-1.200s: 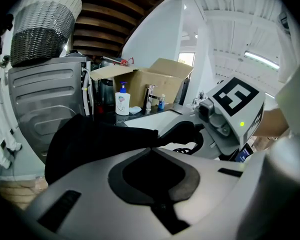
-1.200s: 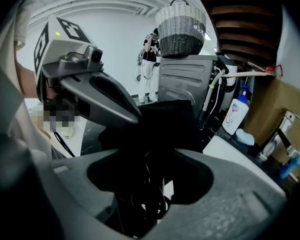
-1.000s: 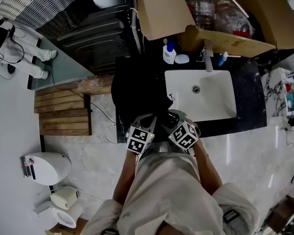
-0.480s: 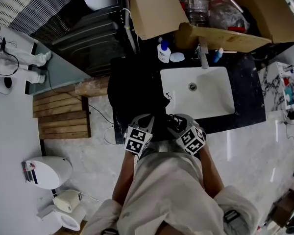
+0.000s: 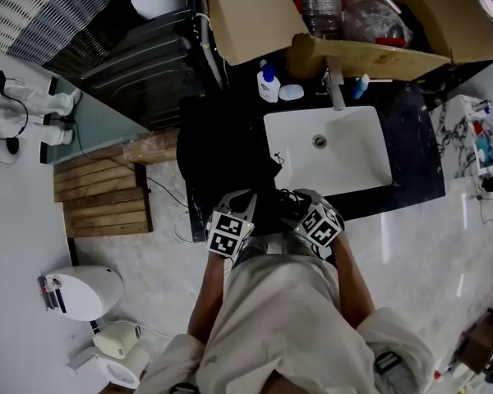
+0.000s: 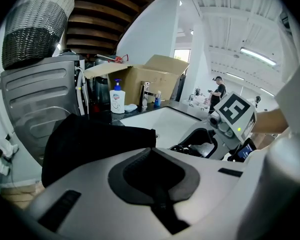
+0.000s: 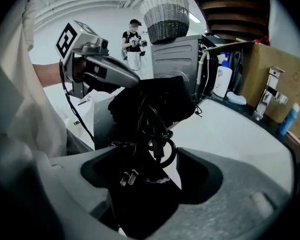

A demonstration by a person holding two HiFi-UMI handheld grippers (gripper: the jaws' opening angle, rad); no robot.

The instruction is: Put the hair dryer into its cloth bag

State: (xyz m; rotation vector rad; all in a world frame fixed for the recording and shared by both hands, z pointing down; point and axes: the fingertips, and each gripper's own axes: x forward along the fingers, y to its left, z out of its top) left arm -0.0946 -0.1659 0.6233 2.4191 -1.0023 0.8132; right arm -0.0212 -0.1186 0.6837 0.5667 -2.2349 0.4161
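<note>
Since a second ago the right gripper has slid a little along the worktop's near edge toward the sink side, so the two grippers stand slightly further apart. The left gripper keeps its place at the near edge.

Nearest the person, the right gripper's jaws are clamped on the black hair dryer, which hangs at the near edge of the glossy black stone worktop, close to the sink's near left corner. Its dark body runs along the jaws, away from the gripper and toward the bag. Which end is nozzle and which is handle cannot be told, black on black. Its black cord is bunched in loops on top, and the two-pronged plug hangs beside the left jaw, prongs pointing down and back toward the gripper.

Just to the left, the left gripper's jaws are drawn together on the near edge of the floppy black cloth bag. The bag lies over the left part of the worktop, from the near edge to about halfway back, its right side just beside the sink.

Further back, the white rectangular sink fills the worktop's middle. At the far edge stand a metal tap and a white pump bottle with a blue top, in front of an open brown cardboard box.
</note>
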